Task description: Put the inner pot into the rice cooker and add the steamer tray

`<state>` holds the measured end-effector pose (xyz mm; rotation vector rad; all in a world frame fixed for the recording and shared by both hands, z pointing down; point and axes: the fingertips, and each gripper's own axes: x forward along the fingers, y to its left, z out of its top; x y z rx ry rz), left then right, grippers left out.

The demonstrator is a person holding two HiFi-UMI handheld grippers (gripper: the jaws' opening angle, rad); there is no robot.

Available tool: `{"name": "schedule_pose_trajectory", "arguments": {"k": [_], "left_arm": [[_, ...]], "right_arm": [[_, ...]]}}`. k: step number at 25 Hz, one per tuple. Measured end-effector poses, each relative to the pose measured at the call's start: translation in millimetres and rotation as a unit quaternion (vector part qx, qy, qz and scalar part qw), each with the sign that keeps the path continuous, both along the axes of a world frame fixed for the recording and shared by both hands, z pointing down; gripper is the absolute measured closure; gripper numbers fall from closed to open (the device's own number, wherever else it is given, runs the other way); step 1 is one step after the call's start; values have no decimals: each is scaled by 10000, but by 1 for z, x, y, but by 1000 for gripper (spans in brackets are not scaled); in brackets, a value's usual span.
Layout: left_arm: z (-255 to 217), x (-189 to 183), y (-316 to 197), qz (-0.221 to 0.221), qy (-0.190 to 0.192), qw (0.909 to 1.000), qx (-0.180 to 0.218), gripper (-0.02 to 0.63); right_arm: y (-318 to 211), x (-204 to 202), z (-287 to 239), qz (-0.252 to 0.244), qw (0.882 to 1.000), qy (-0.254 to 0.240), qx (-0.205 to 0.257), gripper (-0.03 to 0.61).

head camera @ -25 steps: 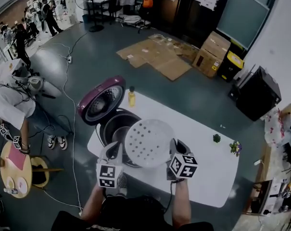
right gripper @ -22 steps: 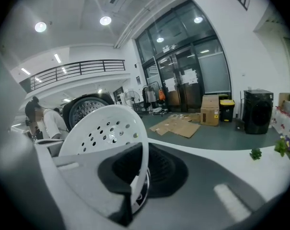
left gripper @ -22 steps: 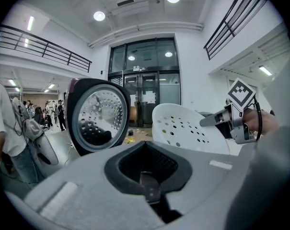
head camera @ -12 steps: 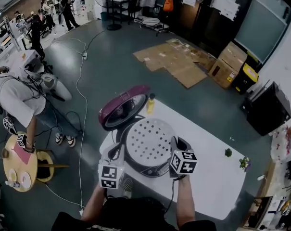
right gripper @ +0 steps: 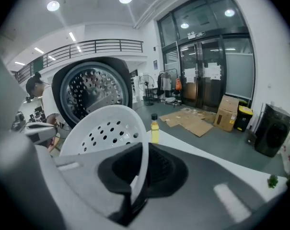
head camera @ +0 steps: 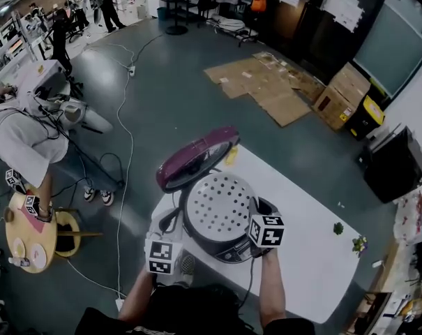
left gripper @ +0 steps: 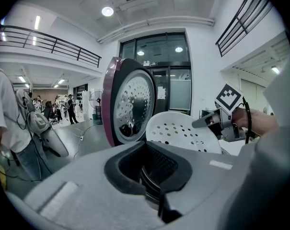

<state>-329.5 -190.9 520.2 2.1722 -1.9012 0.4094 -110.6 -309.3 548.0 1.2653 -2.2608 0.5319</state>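
Plastic, by the look of it: the tray (head camera: 217,204) is a thin white perforated dish, so I judge it light, fairly stiff across the middle but springy at the edge, and smooth enough to slip if pinched loosely. It sits level over the mouth of the cooker (head camera: 228,248), at or just above the opening; whether it is seated I cannot tell. The maroon lid (head camera: 197,158) stands open behind it.

The left claw (head camera: 176,222) is closed on the tray's left rim; in its own view the pads (left gripper: 135,169) meet around a thin curved edge. The right claw (head camera: 256,211) is closed on the opposite rim, which shows as a white strip running down between its pads (right gripper: 159,169).

Two opposite points on the rim look like the right hold, since the holed middle offers nothing to grip. A hard squeeze would probably flex the lip and tilt the dish, so a light, even pinch on both sides seems best, kept level as it goes down.

The pot is hidden beneath the tray. The cooker stands at the near edge of the white surface (head camera: 305,257).
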Motion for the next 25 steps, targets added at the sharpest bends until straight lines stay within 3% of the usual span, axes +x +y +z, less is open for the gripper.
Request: {"name": "schedule_pose_trajectory", "arguments": {"k": [11, 21, 25], "left_arm": [[22, -2, -9, 21, 178, 9996, -207, 603], [34, -1, -19, 187, 292, 9988, -341, 603], [38, -1, -22, 277, 326, 9984, -382, 603]], "right_arm": [[-4, -15, 34, -301, 9975, 489, -419, 557], [-11, -17, 57, -271, 9943, 778, -680, 555], [-13, -19, 65, -378, 9900, 1115, -772, 555]]}}
